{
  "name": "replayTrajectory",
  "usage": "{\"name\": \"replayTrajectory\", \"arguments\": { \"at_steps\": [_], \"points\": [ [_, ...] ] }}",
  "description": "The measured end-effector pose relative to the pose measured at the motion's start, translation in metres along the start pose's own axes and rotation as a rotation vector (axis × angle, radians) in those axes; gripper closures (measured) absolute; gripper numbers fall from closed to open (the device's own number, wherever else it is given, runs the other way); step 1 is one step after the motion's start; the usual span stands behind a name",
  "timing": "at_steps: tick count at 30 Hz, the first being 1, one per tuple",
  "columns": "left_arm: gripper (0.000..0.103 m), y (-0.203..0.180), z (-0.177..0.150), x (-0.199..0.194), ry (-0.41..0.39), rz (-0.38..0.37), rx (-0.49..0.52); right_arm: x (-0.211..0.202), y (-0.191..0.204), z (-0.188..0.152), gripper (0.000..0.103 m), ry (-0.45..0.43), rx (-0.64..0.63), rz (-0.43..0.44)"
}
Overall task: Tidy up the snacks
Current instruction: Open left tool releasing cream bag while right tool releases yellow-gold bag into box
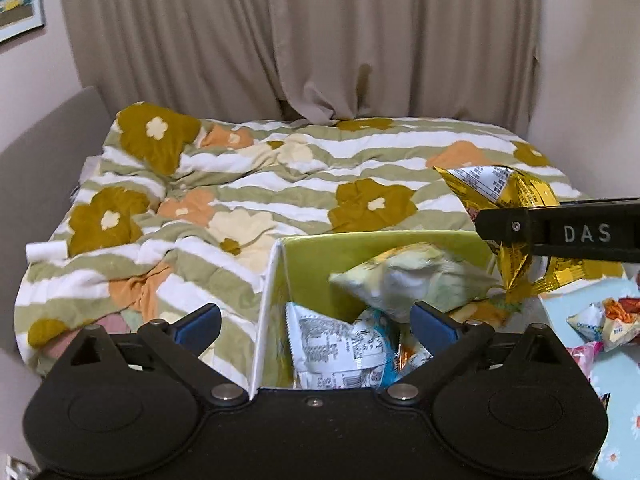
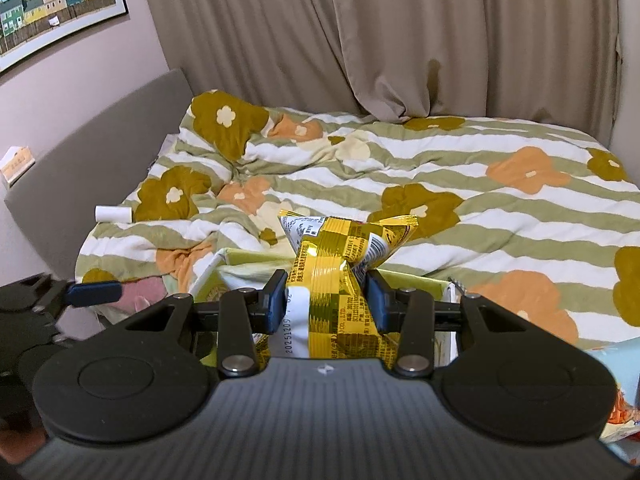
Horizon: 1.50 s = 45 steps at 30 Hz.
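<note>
- Your right gripper (image 2: 326,300) was clamped on the gold snack packet (image 2: 340,276), pinching it at the waist, probably so it could be carried to the green box (image 1: 340,248).
- Your left gripper (image 1: 316,320) stood wide open with nothing between its fingers, above the box; a pale green packet (image 1: 412,280) lay just beyond its fingertips.
- The gold packet hung near the box's right edge, not yet inside.

curtain (image 2: 400,40): beige, drawn | bed (image 2: 440,184): floral striped quilt | wall (image 2: 80,64): framed picture (image 2: 52,4)
</note>
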<state>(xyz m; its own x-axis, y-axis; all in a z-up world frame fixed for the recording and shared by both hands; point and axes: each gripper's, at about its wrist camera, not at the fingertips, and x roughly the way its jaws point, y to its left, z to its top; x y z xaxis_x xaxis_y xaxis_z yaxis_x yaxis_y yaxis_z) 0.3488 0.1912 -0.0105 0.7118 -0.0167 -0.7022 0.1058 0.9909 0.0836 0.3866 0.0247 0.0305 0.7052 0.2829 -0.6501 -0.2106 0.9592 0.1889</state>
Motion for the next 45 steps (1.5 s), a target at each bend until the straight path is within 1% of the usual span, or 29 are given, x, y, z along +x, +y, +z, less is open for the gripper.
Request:
{"name": "replayTrajectory", "arguments": {
  "at_steps": [4,10,17,18,19,21,23,28,33,36,40,45],
  "points": [
    [0.0,0.002,-0.004,-0.003,-0.004,0.016,-0.035,0.007,-0.005,0.003,0.046,0.021,-0.004,-0.008],
    [0.0,0.002,-0.009,-0.005,-0.002,0.021,-0.056,0.012,-0.022,0.007,0.045,0.034,0.027,-0.015],
    [0.0,0.0,-0.013,-0.006,0.003,0.026,-0.076,0.018,-0.03,0.001,0.044,0.057,0.05,0.004],
    [0.0,-0.001,-0.013,-0.006,0.004,0.028,-0.074,0.02,-0.031,0.001,0.041,0.058,0.059,0.005],
    [0.0,-0.001,-0.013,-0.006,0.004,0.03,-0.073,0.022,-0.032,-0.001,0.023,0.06,0.067,0.008],
    [0.0,-0.002,-0.015,-0.006,0.007,0.03,-0.075,0.022,-0.036,-0.004,0.0,0.049,0.083,0.009],
    [0.0,-0.003,-0.016,-0.004,0.014,0.026,-0.075,0.021,-0.04,-0.007,0.0,0.034,0.095,0.02],
    [0.0,-0.008,-0.018,-0.002,0.029,0.021,-0.071,0.021,-0.047,-0.014,0.0,0.041,0.102,0.017],
    [0.0,-0.011,-0.02,-0.01,0.022,0.021,-0.065,0.01,-0.05,-0.018,0.0,0.031,0.11,0.015],
    [0.0,-0.014,-0.02,-0.02,0.008,0.025,-0.065,-0.002,-0.05,-0.019,0.0,0.017,0.109,0.01],
    [0.0,-0.018,-0.021,-0.038,-0.022,0.026,-0.056,-0.028,-0.05,-0.024,0.0,-0.007,0.099,-0.004],
    [0.0,-0.03,-0.027,-0.059,-0.052,-0.008,-0.024,-0.067,-0.052,-0.04,0.0,-0.026,0.089,-0.047]
  ]
}}
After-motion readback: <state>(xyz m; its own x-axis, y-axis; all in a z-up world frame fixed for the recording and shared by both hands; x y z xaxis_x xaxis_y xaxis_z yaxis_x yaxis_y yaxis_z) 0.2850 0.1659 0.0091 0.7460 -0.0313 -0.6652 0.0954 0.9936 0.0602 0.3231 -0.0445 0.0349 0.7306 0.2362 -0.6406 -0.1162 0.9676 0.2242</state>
